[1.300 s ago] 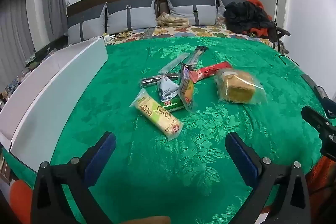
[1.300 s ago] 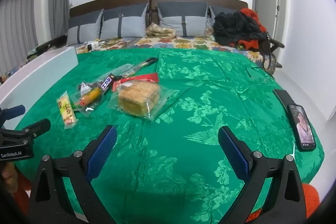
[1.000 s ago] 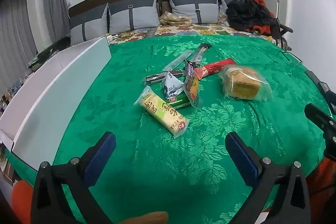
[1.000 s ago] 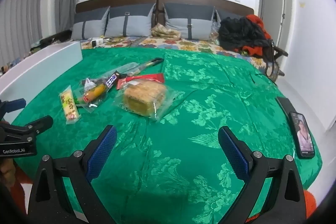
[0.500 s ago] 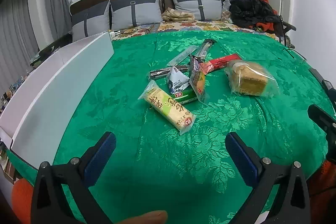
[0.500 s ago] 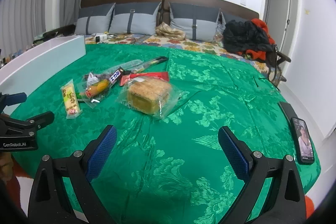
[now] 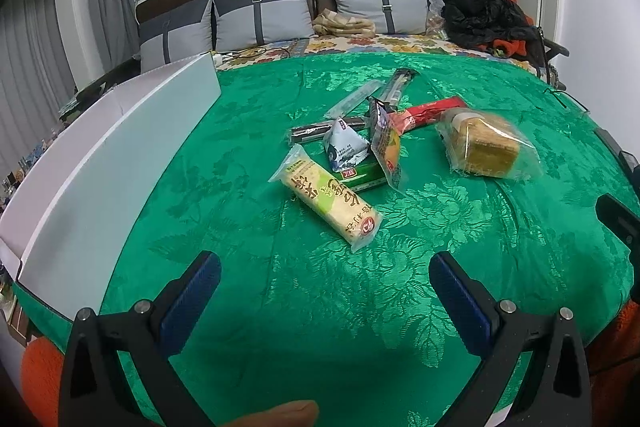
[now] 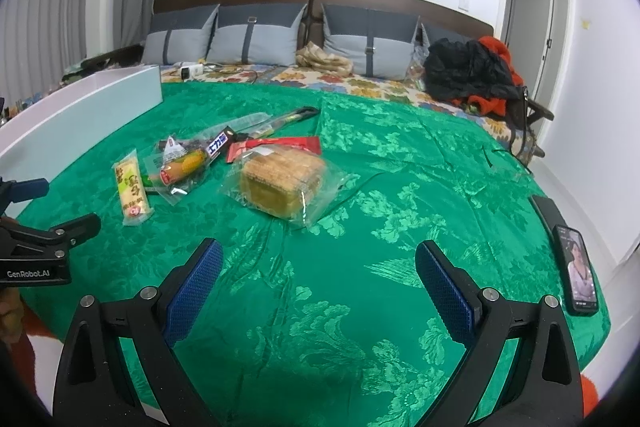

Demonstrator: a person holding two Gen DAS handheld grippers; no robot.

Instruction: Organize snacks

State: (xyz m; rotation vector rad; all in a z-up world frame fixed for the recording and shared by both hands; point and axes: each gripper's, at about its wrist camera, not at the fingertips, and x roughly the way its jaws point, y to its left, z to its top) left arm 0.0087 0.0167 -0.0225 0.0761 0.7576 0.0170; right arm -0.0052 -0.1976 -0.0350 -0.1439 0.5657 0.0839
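A pile of snacks lies on the green bedspread (image 7: 320, 307). Nearest my left gripper (image 7: 324, 283) is a long yellow biscuit pack (image 7: 330, 197), with a small white pouch (image 7: 344, 147), a green pack (image 7: 362, 175) and a clear pack holding something orange (image 7: 386, 147) behind it. A bagged sponge cake (image 7: 482, 147) lies to the right. The left gripper is open and empty, short of the biscuit pack. My right gripper (image 8: 318, 269) is open and empty too, just short of the bagged cake (image 8: 282, 183). The biscuit pack (image 8: 131, 187) lies at its left.
A white open box (image 7: 120, 147) stands along the left side of the bed. A phone (image 8: 578, 267) lies near the right edge. Pillows (image 8: 256, 35) and dark clothes (image 8: 468, 71) sit at the headboard. A red wrapper (image 8: 276, 145) and long thin packs (image 7: 394, 87) lie behind the pile.
Both grippers have moved forward toward the snacks, which now look larger and closer. Both stay open and empty. No snack has moved.
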